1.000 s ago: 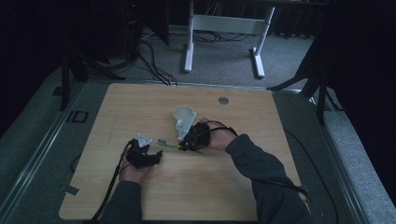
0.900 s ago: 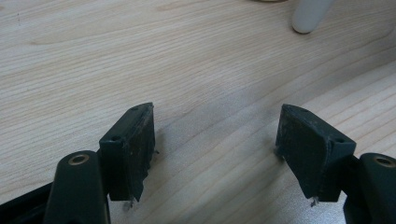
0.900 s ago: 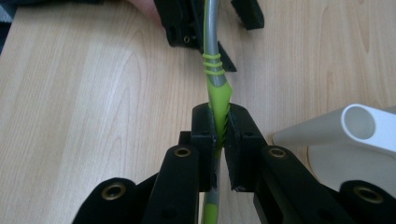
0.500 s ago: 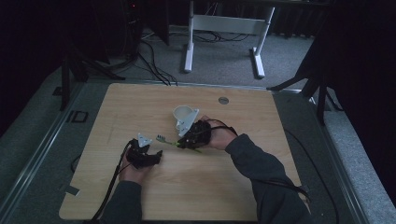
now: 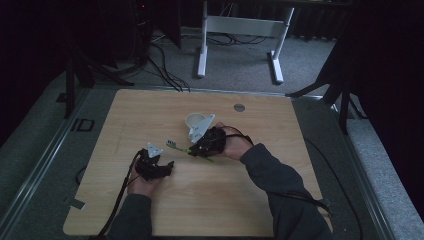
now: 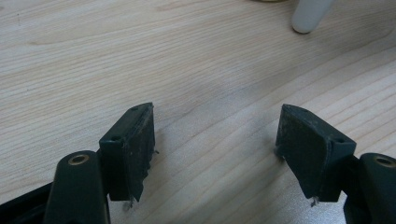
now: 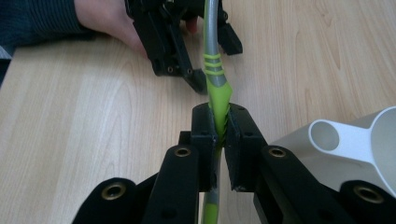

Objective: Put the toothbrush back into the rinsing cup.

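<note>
Toothbrush point(image 7: 215, 88) pinched in right tongs point(image 7: 219, 135), low over the worktop point(image 5: 150, 110); position unchanged from a second ago.
No visible progress this second, I judge. White cup point(image 5: 197, 121) just behind. Left tongs point(image 6: 217, 140) spread, empty, near the brush head.

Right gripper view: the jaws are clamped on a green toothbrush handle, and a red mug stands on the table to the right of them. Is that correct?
Not quite. The mug is white, not red, as the right gripper view shows; the high view confirms it. The rest holds: the right gripper has its jaws closed on the green toothbrush handle, with the mug on the table to the right.
</note>
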The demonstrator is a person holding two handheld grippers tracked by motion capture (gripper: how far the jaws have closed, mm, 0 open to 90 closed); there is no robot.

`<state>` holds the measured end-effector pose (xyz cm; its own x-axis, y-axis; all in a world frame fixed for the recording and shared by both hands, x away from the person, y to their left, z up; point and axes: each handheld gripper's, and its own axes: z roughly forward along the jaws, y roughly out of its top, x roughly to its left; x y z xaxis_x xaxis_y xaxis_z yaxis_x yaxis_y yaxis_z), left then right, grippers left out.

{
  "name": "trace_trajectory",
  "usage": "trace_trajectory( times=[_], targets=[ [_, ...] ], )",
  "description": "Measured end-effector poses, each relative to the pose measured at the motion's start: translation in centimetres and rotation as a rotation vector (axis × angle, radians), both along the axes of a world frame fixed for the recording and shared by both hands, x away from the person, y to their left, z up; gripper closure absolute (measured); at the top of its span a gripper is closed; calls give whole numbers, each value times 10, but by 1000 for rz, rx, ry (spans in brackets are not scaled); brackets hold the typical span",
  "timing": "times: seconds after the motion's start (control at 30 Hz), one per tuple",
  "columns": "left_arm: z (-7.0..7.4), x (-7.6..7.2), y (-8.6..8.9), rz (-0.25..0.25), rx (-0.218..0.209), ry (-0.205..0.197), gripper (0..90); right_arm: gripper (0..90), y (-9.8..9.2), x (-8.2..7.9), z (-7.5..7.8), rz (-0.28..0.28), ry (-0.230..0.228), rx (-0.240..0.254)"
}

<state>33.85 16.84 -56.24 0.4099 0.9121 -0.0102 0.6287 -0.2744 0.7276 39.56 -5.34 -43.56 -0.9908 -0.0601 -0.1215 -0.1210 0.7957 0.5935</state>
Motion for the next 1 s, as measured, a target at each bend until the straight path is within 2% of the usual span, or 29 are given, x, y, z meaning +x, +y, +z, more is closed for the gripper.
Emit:
trace_trajectory(
  times=[0.57,0.8,1.0],
  targets=[
    [0,0,0,1,-1,0,293,825,-1,-1,7,-4,-17,39],
    [0,0,0,1,-1,0,293,825,-2,0,10,-12,-10,75],
    [0,0,-1,1,-1,0,293,825,-2,2,14,-25,-21,100]
  ],
)
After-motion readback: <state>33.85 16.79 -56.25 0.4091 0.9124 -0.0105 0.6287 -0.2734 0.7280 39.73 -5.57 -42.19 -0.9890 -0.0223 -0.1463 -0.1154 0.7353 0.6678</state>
